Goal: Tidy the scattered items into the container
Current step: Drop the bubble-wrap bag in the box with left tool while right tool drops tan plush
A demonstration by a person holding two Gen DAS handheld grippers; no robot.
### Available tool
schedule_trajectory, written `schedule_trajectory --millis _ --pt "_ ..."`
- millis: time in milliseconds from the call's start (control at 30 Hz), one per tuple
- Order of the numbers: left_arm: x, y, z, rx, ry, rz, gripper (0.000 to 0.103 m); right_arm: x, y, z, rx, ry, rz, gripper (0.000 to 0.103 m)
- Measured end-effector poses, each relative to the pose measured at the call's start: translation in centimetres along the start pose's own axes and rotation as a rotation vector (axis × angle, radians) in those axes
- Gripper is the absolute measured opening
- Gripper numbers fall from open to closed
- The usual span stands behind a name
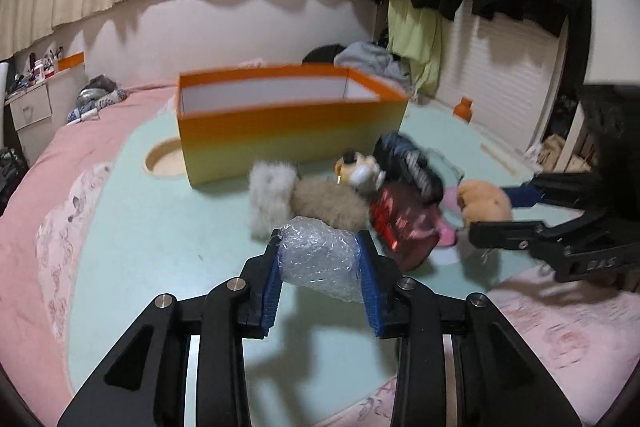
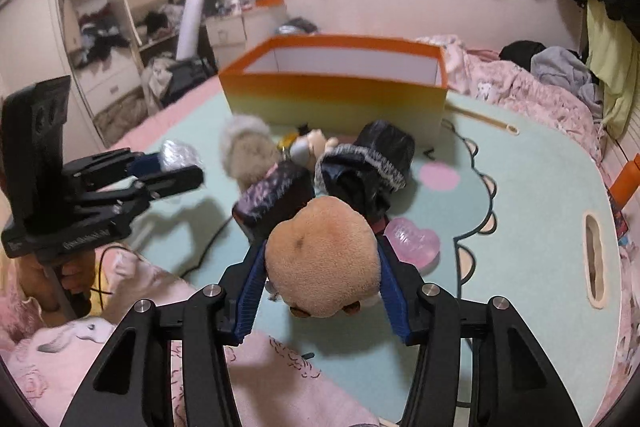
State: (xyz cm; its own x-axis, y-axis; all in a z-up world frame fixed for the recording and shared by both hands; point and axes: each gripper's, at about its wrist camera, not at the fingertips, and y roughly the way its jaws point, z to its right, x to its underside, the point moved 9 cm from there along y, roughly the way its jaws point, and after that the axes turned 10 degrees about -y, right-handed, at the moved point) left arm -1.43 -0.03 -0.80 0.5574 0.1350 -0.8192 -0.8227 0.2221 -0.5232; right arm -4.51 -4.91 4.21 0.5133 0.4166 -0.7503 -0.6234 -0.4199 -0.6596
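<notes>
left gripper [image 1: 320, 259] clamped on bubble wrap [image 1: 318, 257], right gripper [image 2: 322, 279] on plush [image 2: 322, 259]; both lifted clear for the box [image 1: 288, 131].

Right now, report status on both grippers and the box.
Left gripper shut on bubble-wrap bundle. Right gripper shut on tan plush. Orange box open ahead, pile between.

Scattered toys [image 1: 328, 203] crowd the mat before the box [image 1: 288, 123]; its open top is clear.
</notes>
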Motion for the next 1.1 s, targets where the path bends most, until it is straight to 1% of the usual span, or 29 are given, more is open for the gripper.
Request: schedule_trajectory --millis 133,200,267,400,567,667,833,1000,1100 --pt "-2.9 -0.4 0.4 -0.010 0.023 0.058 0.036 -2.1 -0.5 0.7 0.008 0.009 0.037 0.052" --pt "-4.2 0.1 0.5 -0.015 0.031 0.073 0.036 -3.6 -0.3 1.4 0.036 -0.004 0.056 0.052" --pt "-5.5 1.1 0.5 -0.027 0.035 0.076 0.036 -4.9 0.1 2.0 0.073 -0.019 0.063 0.052" --pt "-7.9 3.5 -0.2 -0.026 0.004 0.061 0.036 -7.9 1.4 3.5 0.155 -0.053 0.078 0.052" --pt "-10.5 6.0 -1.3 -0.090 0.021 0.068 0.036 -11.0 3.1 4.4 0.222 -0.096 0.097 0.052" --pt "-11.5 7.0 -1.7 -0.094 0.018 0.064 0.036 -12.3 3.9 5.0 0.248 -0.102 0.102 0.052" --pt "-12.3 8.5 -2.1 -0.110 0.015 0.046 0.036 -13.4 5.2 5.9 0.257 -0.084 0.120 0.053" --pt "-12.5 9.8 -2.4 -0.124 0.017 0.021 0.036 -13.9 6.8 6.6 0.263 -0.072 0.109 0.053" --pt "-12.2 10.4 -2.2 -0.133 0.022 0.009 0.036 -14.2 7.4 6.7 0.278 -0.085 0.102 0.053"
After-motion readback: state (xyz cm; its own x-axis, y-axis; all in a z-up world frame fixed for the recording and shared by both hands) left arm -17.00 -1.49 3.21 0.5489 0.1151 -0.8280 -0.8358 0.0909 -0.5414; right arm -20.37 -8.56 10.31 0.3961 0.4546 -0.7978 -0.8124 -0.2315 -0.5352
